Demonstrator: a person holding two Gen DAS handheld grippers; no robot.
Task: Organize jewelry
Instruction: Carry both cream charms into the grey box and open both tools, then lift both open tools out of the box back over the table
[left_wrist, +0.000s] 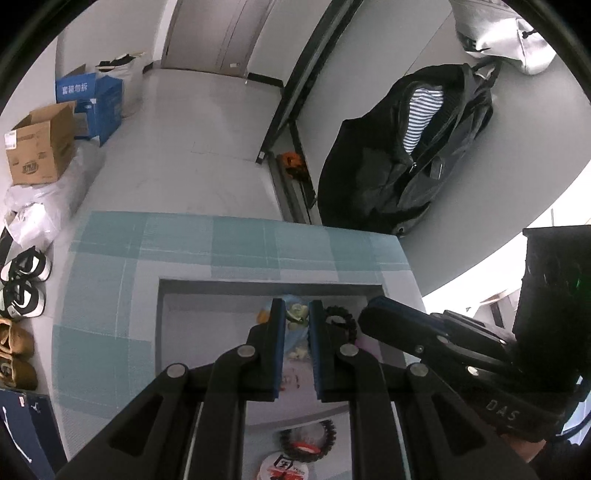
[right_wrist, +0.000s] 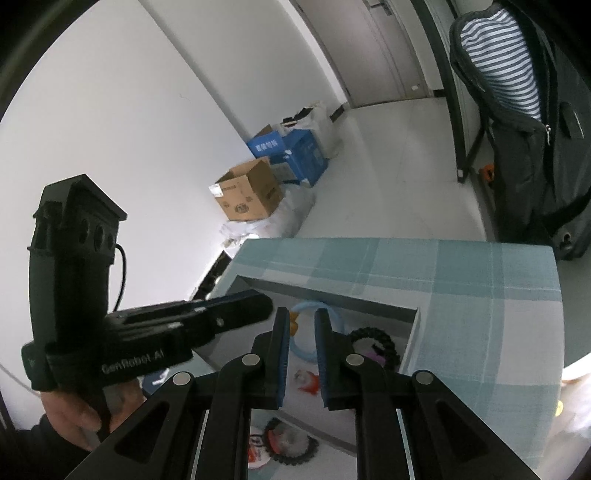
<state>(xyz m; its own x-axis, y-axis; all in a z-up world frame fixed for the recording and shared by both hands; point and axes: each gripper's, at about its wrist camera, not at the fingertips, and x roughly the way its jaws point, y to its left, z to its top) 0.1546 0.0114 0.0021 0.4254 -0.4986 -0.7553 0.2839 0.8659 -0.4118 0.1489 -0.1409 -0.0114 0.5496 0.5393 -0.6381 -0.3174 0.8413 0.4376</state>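
Observation:
A grey open box (left_wrist: 173, 317) sits on a blue checked cloth (left_wrist: 110, 280) and holds jewelry. In the left wrist view my left gripper (left_wrist: 296, 310) is open above the box, over a pale green piece (left_wrist: 297, 314), with a black beaded bracelet (left_wrist: 341, 317) to its right. My right gripper (right_wrist: 302, 321) is open above the same box (right_wrist: 410, 332), over a light blue ring (right_wrist: 301, 332). A black bracelet (right_wrist: 373, 345) and a red and white piece (right_wrist: 308, 380) lie inside. Another black bracelet (right_wrist: 291, 443) lies outside the box in front.
Cardboard and blue boxes (left_wrist: 40, 147) stand on the floor at the left, with shoes (left_wrist: 22, 280) beside the table. A black backpack (left_wrist: 406, 147) leans beyond the table's far edge. A round red and white badge (left_wrist: 284, 469) lies at the front.

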